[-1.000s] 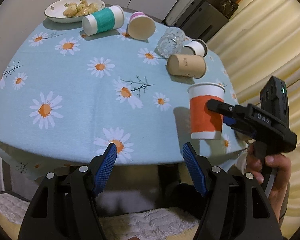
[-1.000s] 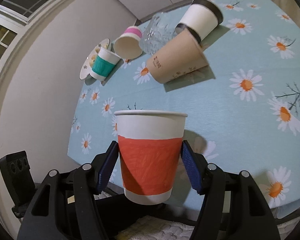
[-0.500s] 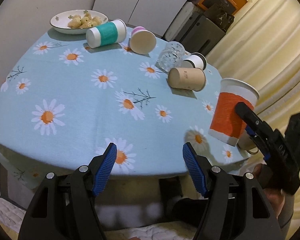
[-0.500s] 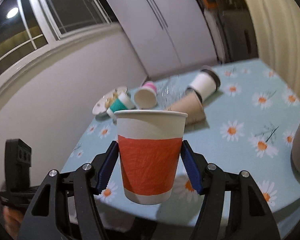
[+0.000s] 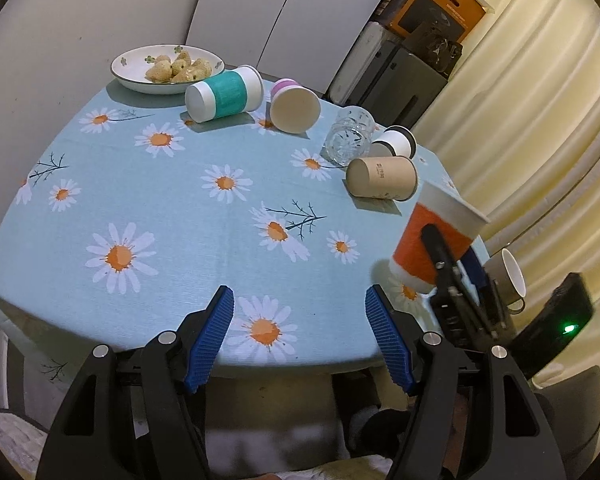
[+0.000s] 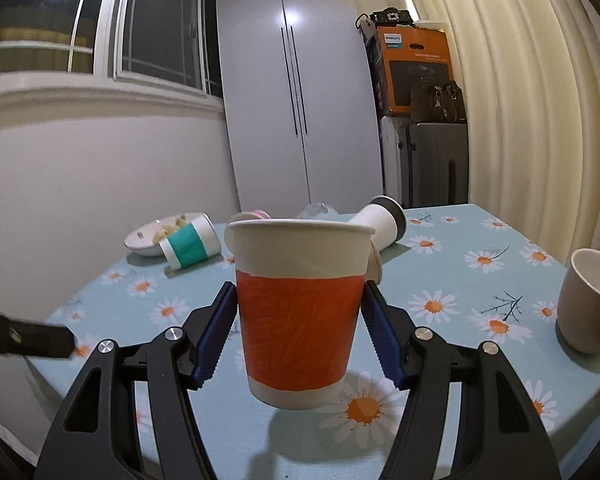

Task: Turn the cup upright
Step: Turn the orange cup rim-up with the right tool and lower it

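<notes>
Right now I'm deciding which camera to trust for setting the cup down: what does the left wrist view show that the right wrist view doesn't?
Only the left wrist view shows the brown cup lying whole on its side, the clear glass in full, and the left gripper open and empty.

Only the right wrist view shows the window and the right gripper's pads on both sides of the orange cup.

Both show the orange cup upright above the tablecloth, the grey mug, the teal cup and the bowl.
</notes>
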